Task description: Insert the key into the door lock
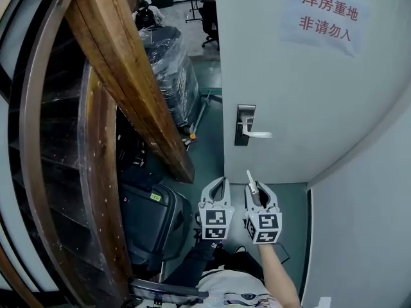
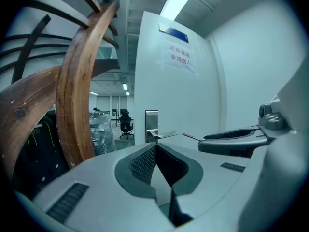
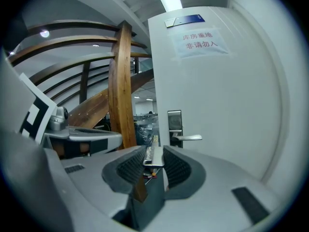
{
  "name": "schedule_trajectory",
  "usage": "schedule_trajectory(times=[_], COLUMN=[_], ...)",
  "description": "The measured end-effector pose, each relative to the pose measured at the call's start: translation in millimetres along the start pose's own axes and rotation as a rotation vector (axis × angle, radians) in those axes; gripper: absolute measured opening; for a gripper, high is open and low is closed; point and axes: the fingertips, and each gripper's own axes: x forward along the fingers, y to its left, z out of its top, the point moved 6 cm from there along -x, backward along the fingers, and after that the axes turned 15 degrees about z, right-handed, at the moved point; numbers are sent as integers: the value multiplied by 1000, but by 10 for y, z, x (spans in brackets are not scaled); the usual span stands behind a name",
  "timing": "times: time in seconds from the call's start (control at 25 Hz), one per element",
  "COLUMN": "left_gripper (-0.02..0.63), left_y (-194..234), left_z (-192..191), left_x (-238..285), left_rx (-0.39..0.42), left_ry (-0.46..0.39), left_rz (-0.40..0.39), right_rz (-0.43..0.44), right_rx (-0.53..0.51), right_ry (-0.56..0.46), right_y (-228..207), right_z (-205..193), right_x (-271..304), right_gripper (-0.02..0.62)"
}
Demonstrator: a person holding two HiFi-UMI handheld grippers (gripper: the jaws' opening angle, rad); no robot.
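- Your right gripper (image 1: 255,188) is clenched on the key (image 1: 250,178), which points toward the door lock (image 1: 244,124), well apart from it.
- Your left gripper (image 1: 221,184) is closed, holding nothing.

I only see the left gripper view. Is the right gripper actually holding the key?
Observer: Yes. In the right gripper view the right gripper is shut on the key, whose tip points toward the door.
Operator: How does it line up with the lock?
Observer: In that view the key sits below and just left of the lock plate, beside the lever handle.
Operator: Where are the two grippers relative to each other?
Observer: The head view shows the left gripper and the right gripper side by side, both below the lock plate, with the key not at it yet.
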Motion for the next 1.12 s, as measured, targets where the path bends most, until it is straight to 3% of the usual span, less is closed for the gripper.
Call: schedule_trajectory(times=[0.32, 0.8, 1.12], left_gripper=[3, 3, 3], left_y=[-19, -71, 18], left_z=[-288, -1204, -1331], left_x=[315, 782, 1057], left_rx=[-15, -39, -42], left_ry=[4, 19, 28], left_rz=[25, 49, 46], right_rz=[-2, -20, -30], right_rx=[-27, -82, -92], right_ry=[29, 46, 59], right_y=[-348, -1121, -1392], right_z=[-225, -677, -664], right_x=[420, 1413, 1868], right_gripper=[117, 117, 117])
